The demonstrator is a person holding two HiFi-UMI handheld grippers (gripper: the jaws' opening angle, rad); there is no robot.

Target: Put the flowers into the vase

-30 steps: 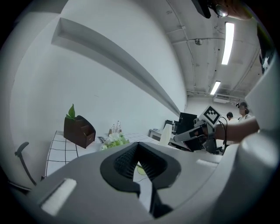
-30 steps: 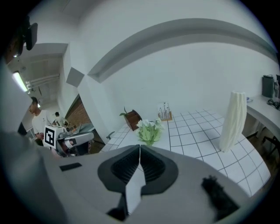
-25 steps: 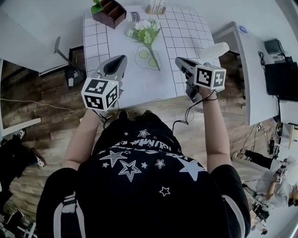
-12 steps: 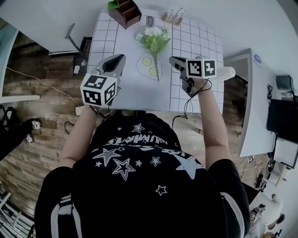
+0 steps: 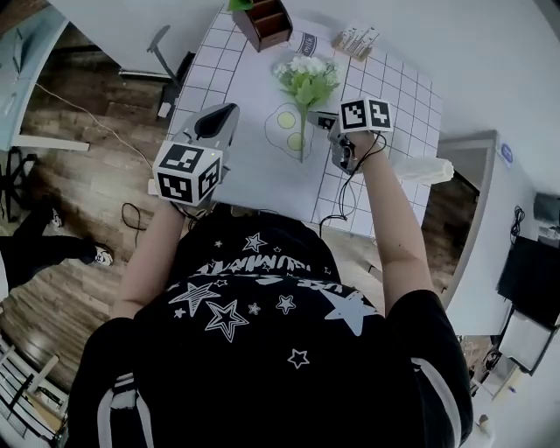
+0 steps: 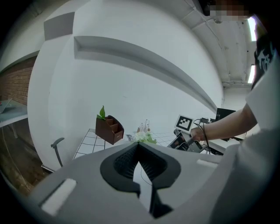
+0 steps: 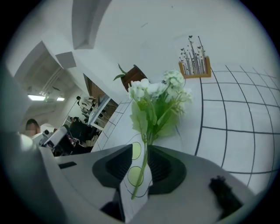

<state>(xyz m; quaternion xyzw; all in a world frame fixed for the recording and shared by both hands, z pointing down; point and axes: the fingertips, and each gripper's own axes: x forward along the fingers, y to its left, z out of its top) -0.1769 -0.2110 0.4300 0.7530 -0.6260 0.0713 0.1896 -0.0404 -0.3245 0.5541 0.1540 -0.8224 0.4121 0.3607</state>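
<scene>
A bunch of white flowers with green leaves [image 5: 308, 80] lies flat on the white gridded table [image 5: 385, 166], its stem [image 5: 303, 144] pointing toward me. In the right gripper view the blooms [image 7: 157, 103] fill the middle and the stem [image 7: 142, 168] runs between the jaws. My right gripper [image 5: 318, 120] [image 7: 140, 151] has just been opening; its jaws stand apart on either side of the stem without pressing it. My left gripper [image 5: 229, 109] [image 6: 138, 145] hovers shut and empty over the table's left edge. A small patterned cup [image 5: 304, 44] sits behind the flowers.
A brown wooden organizer [image 5: 269, 17] [image 6: 109, 129] stands at the far left corner, a wooden holder with thin sticks [image 5: 359, 39] [image 7: 194, 65] at the back. A drawn outline with two yellow-green circles [image 5: 287, 120] lies under the stem. Wood floor surrounds the table.
The right gripper has moved forward and down to the flower stem and its jaws have parted around it. The left gripper stays about where it was.
</scene>
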